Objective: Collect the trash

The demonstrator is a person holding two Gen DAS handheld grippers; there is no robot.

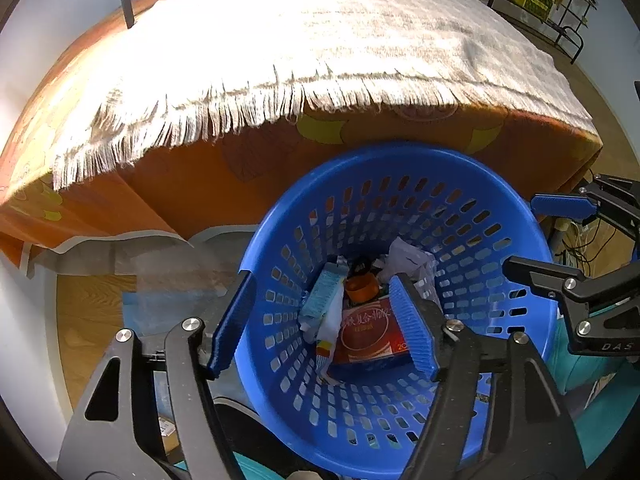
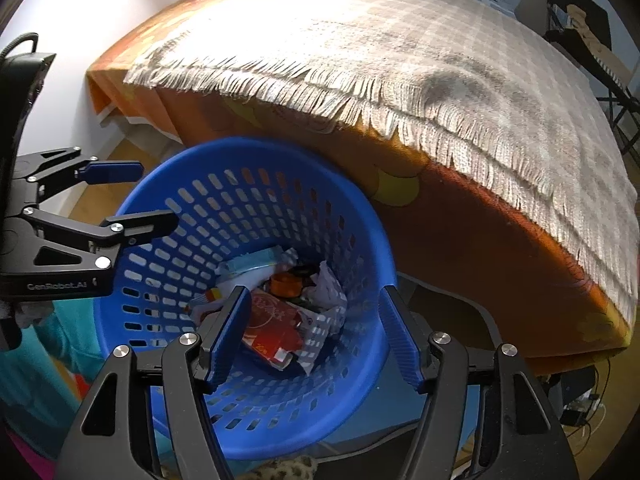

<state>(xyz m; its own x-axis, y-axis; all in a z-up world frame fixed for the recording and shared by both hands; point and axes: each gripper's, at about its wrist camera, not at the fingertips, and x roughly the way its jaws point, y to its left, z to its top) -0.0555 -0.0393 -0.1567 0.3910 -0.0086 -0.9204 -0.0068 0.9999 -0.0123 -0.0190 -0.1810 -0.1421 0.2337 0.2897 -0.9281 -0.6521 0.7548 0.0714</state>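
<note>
We cannot read most of the trash at the bottom of the round blue perforated plastic basket (image 1: 280, 220): the pieces overlap, and the fingers of each gripper cover part of the heap. We count five items that we can tell apart: one red printed carton (image 1: 370, 334), one orange plastic cap-shaped piece (image 1: 362, 288), one light-blue ribbed wrapper (image 1: 323, 294), one crumpled white paper (image 1: 404, 258) and one white wrapper with coloured stripes (image 1: 326, 338); further scraps beneath them are unclear. The basket's near rim is cut off by the gripper linkages in both views. The basket stands just beside the front edge of the orange-covered table (image 1: 180, 184), whose top carries one fringed off-white woven cloth (image 1: 320, 40). We see two grippers: the left gripper (image 1: 324, 322) and the right gripper (image 2: 314, 334) each point down into the basket mouth, fingers spread wide apart and holding nothing.
</note>
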